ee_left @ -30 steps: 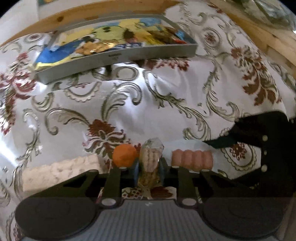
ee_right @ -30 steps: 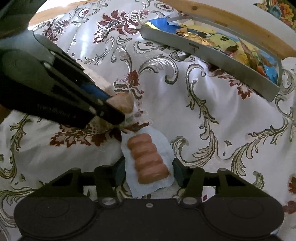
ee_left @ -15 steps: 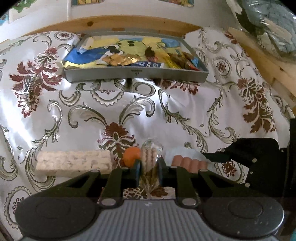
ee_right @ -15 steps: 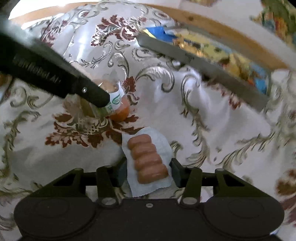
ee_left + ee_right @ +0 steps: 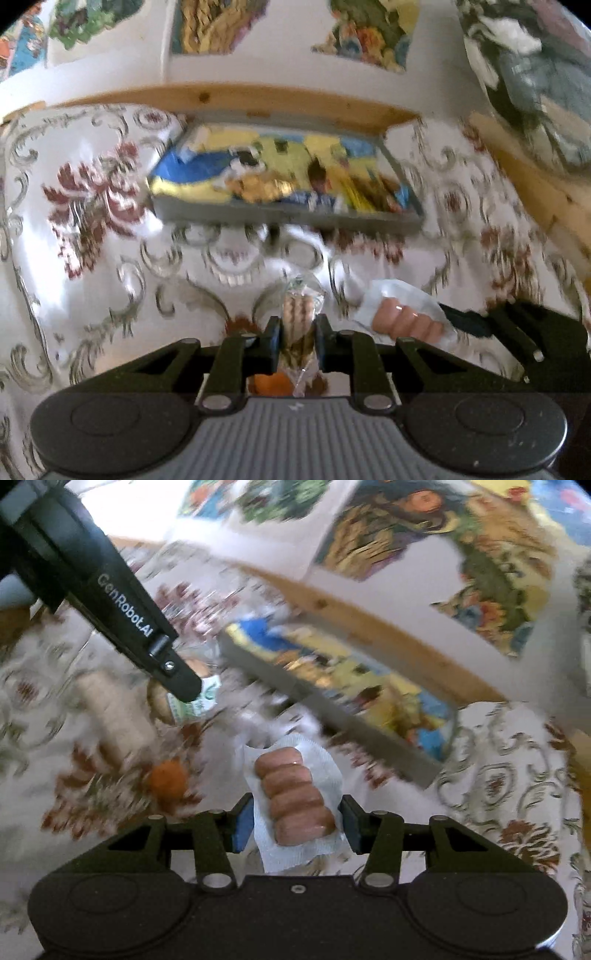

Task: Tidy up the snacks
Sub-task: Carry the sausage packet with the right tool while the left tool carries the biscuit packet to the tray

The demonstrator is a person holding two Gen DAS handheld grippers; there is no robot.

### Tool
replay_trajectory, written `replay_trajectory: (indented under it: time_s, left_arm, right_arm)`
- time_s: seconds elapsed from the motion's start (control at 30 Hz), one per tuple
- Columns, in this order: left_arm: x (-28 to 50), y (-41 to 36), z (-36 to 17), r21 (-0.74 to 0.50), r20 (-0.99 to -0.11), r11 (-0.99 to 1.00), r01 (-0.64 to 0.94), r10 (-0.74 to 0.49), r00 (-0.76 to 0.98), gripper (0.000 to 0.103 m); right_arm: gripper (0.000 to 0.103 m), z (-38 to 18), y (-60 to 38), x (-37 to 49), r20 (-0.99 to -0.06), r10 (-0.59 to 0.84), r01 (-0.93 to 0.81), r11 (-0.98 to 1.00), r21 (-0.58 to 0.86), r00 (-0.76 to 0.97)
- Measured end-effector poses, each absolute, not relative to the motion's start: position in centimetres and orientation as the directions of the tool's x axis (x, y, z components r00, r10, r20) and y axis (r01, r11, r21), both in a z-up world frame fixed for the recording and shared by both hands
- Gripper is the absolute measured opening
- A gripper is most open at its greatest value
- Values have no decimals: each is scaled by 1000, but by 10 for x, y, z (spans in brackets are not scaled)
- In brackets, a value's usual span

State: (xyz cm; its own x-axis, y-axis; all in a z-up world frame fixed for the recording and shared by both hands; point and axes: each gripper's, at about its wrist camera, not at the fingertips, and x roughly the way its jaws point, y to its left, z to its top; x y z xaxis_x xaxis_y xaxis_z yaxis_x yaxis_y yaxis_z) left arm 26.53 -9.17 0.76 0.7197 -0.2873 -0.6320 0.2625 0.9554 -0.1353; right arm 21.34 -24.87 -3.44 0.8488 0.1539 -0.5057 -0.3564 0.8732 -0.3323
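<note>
My left gripper (image 5: 298,338) is shut on a clear packet of round biscuits (image 5: 300,314), held off the cloth. In the right wrist view that left gripper (image 5: 181,686) shows at the upper left with the biscuit packet (image 5: 199,701) at its tip. My right gripper (image 5: 295,823) is shut on a white-backed pack of sausages (image 5: 295,794), which also shows in the left wrist view as the sausage pack (image 5: 406,319), lifted. A grey tray (image 5: 288,218) full of colourful snack packets lies ahead; the same tray (image 5: 332,720) sits beyond the sausages.
An orange ball (image 5: 168,779) and a pale wafer bar (image 5: 110,716) lie on the floral cloth (image 5: 92,258). A wooden rail (image 5: 229,96) runs behind the tray, with a wall of pictures above it. Both views are motion-blurred.
Both grippers have risen and tilted up toward the tray, each carrying its packet off the cloth. The orange ball and wafer bar stayed on the cloth.
</note>
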Motion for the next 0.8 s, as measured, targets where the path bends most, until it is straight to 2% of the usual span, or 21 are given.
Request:
replay_trajectory:
  time_s: [0.17, 0.43, 0.67, 0.8]
  left_arm:
    - [292, -93, 29, -144, -564, 962, 231, -272, 780, 20]
    - [350, -100, 56, -187, -464, 970, 157, -228, 856, 20]
    - [394, -119, 56, -193, -442, 972, 133, -207, 873, 20]
    - [416, -132, 49, -168, -447, 977, 128, -191, 874, 20]
  right_arm:
    - [50, -19, -257, 239, -400, 126, -254, 925, -284, 908]
    - [51, -3, -270, 309, -303, 73, -109, 988, -105, 950]
    - [51, -3, -283, 356, -256, 60, -75, 996, -49, 965]
    - [51, -11, -282, 376, -267, 55, -71, 996, -50, 962]
